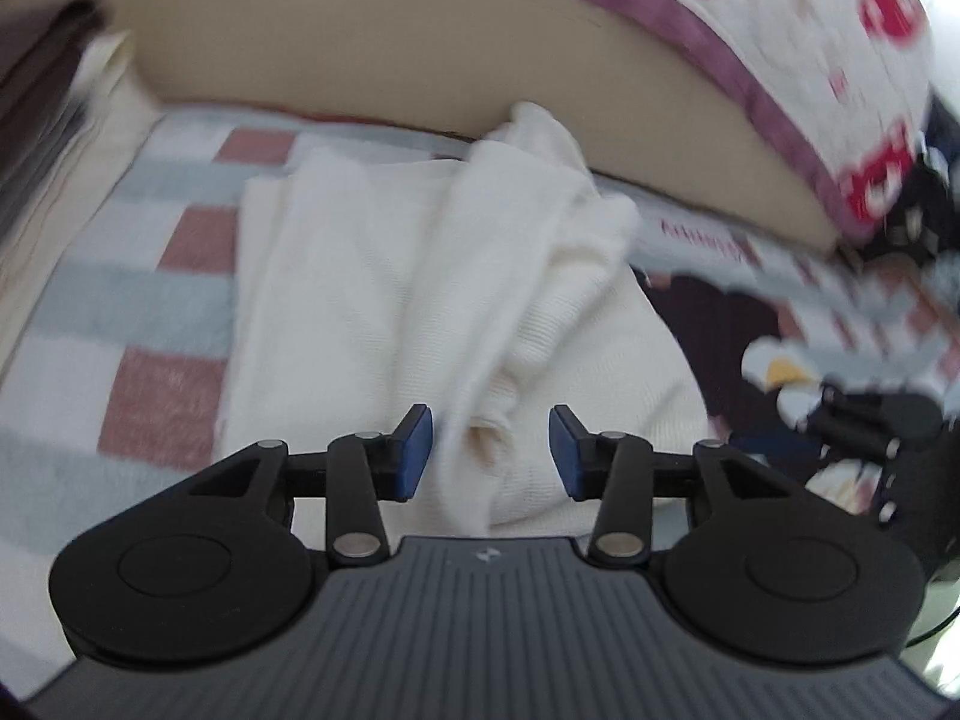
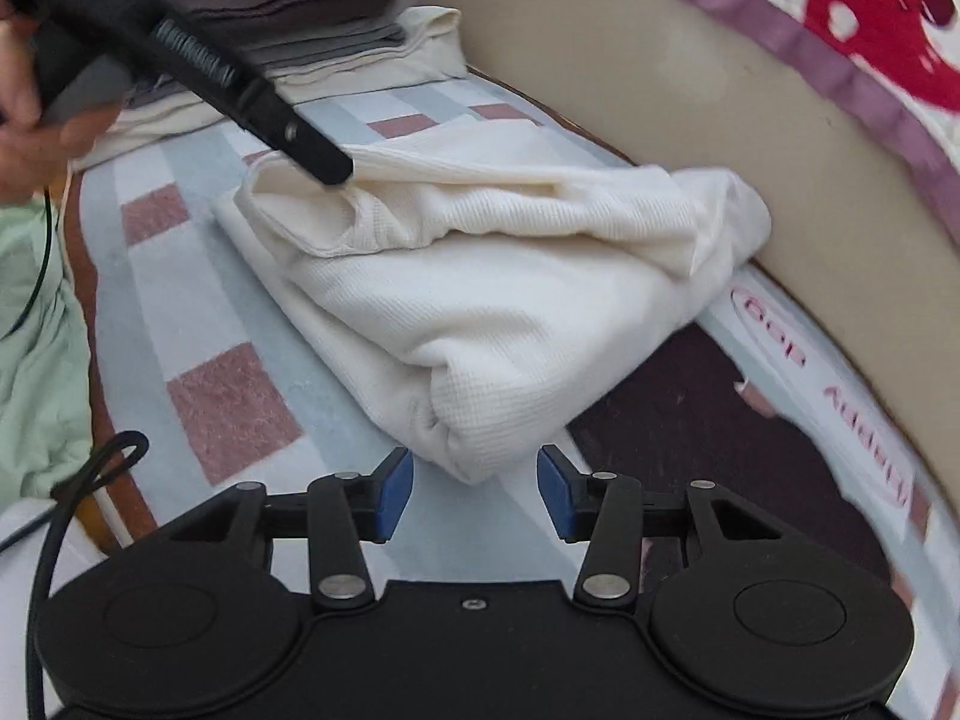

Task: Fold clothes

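Right wrist view: cream garment (image 2: 480, 300) folded into a thick bundle on the checked blanket (image 2: 228, 408) of a bed, nearest corner just ahead of the right gripper (image 2: 475, 492) and between its blue fingers (image 2: 393, 495), which stand apart and press on nothing. Left wrist view: same cream garment (image 1: 420, 300) directly ahead of the left gripper (image 1: 491, 450), a loose fold of it rising between parted fingers (image 1: 414, 456) without being pinched. Seen from the right wrist, left gripper's tip at the bundle's far upper corner; contact there not clear. Judged: fold just laid, both grips released. To finish well: draw back without snagging loose cloth, press the top layer flat, square the edges, tuck the rumpled end by the beige headboard (image 2: 690, 96). Beyond the fingers to the left, a stack of folded clothes (image 2: 312, 12), dark over pale. No containers visible.
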`<state>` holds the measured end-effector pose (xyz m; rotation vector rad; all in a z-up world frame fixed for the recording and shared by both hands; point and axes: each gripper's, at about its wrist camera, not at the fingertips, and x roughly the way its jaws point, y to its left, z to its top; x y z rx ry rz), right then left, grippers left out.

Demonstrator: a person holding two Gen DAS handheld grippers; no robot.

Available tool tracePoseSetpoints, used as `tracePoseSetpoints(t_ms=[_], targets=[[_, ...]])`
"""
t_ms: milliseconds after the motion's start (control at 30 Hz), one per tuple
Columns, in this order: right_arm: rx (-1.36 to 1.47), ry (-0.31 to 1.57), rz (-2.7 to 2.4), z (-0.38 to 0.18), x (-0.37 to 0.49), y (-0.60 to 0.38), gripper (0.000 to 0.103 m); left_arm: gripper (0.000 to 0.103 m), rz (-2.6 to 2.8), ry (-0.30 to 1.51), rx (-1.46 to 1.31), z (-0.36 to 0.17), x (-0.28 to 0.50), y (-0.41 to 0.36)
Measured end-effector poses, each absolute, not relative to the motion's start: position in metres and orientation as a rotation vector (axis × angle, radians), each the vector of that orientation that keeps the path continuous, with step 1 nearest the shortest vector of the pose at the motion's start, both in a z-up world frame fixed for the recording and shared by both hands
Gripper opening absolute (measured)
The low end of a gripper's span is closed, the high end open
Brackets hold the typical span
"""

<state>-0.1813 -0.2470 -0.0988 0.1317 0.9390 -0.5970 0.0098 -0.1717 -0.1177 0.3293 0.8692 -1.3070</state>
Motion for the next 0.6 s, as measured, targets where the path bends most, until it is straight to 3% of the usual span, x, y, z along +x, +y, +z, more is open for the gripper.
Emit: tracePoseSetpoints(t_ms=[100,167,267,333,400,467,567,600], targets=[[0.171,0.906,-0.640,-0.104,-0.176,-0.252,0.053,0.050,-1.300,0.800,0.398,-0.123,-0.004,-0.185],[0.155,0.900,-0.684,-0.111,-0.166,-0.259,0.061,0.056,-1.291,0.794,0.401,-0.130,-0.005,-0.192],[0.103,0.930,-0.696,-0.124,-0.149,-0.269,0.061,0.059,-1.213,0.792,0.418,-0.143,-0.001,-0.201],[0.046,0.941,-0.693,-0.130,-0.144,-0.268,0.061,0.066,-1.174,0.807,0.437,-0.151,0.002,-0.203],[-0.031,0.940,-0.700,-0.133,-0.148,-0.259,0.055,0.066,-1.179,0.832,0.447,-0.159,0.003,-0.204],[-0.106,0.972,-0.711,-0.135,-0.150,-0.249,0.039,0.066,-1.209,0.835,0.431,-0.162,0.002,-0.205],[-0.191,0.995,-0.716,-0.135,-0.148,-0.238,0.031,0.061,-1.225,0.818,0.437,-0.165,-0.002,-0.210],[-0.215,1.000,-0.716,-0.135,-0.147,-0.235,0.031,0.042,-1.209,0.809,0.462,-0.167,-0.005,-0.213]])
